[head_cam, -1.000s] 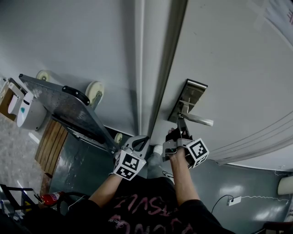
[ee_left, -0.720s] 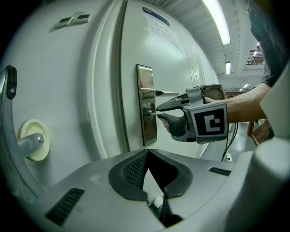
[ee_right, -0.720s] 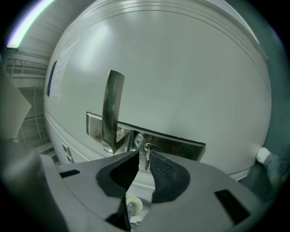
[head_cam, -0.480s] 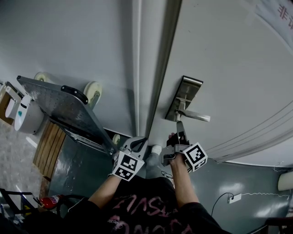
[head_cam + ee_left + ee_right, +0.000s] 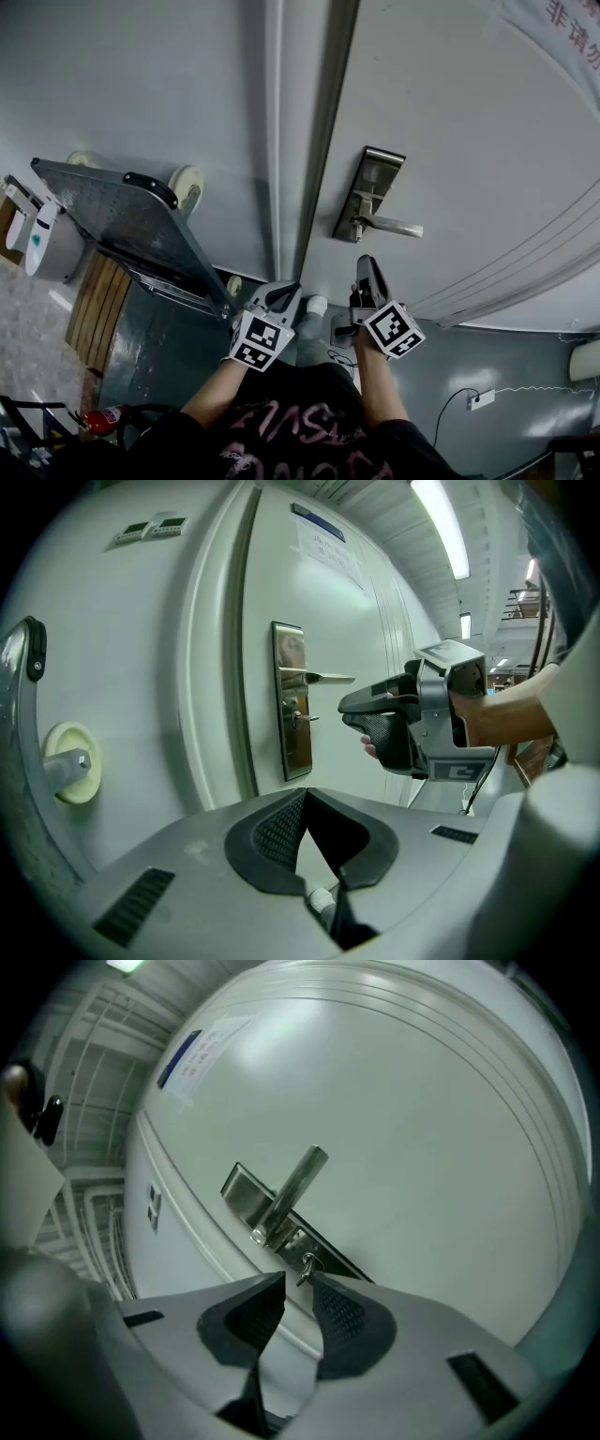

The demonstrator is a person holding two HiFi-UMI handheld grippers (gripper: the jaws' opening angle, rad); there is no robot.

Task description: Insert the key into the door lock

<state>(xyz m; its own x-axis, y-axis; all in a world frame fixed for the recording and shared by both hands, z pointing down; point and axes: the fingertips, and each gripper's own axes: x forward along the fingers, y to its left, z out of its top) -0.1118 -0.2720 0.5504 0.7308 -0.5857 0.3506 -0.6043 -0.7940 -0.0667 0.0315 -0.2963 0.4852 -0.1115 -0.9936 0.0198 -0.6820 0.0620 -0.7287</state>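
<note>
Brushed-metal lock plate (image 5: 367, 190) is fixed to the pale door (image 5: 469, 131), near its closing edge, with the lever handle (image 5: 395, 226) projecting to one side.

1. Position of the key. The key (image 5: 306, 1266) sits in the keyhole on the plate, just below the lever. Its long axis stands straight out from the door face, with the bow end towards the person. From this, insertion appears complete. How deep the key sits cannot be read.

2. Right gripper (image 5: 298, 1284). The jaws are spread and hold nothing. In the right gripper view, the key shows just beyond the two tips and in line with the gap between them, but not touching either pad. In the left gripper view, this gripper stands off the door with a clear gap between its tips and the key.

3. Left gripper (image 5: 306, 801). The jaws are parted and empty. It hangs low by the door frame, towards the plate's edge side, and looks at the plate side-on. It is the farther of the two from the key.

4. Governing relation. The key lies straight ahead of the right gripper, along that gripper's own jaw line. Any re-grip would therefore be a straight advance along the key's axis. A sideways approach risks striking the lever above.
</note>
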